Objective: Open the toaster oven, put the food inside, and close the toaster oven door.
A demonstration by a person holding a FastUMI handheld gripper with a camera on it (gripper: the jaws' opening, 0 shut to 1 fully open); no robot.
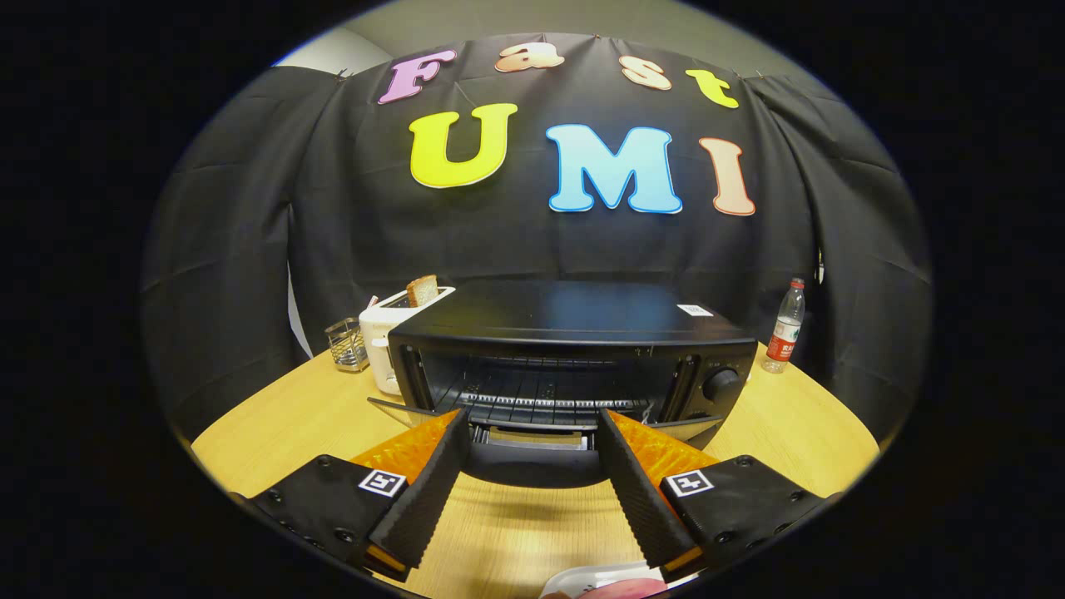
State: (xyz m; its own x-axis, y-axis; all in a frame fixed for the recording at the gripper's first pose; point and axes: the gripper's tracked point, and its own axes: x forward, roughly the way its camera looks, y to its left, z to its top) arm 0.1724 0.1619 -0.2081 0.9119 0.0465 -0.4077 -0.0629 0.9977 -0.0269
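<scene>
A black toaster oven [574, 333] stands on the wooden table just ahead of my fingers. Its door [537, 453] is folded down flat toward me, and the wire rack [541, 391] inside is bare. My gripper [532, 416] is open, its two fingertips spread over the lowered door's inner edge with nothing between them. Just below and behind the fingers sits a white plate [595, 578] with a piece of pinkish food [628, 589] on it, mostly cut off from sight.
A white toaster with a slice of bread [422, 291] stands left of the oven, with a small wire holder [347, 344] beyond it. A water bottle [785, 326] stands to the right. The oven's knob [720, 384] faces me.
</scene>
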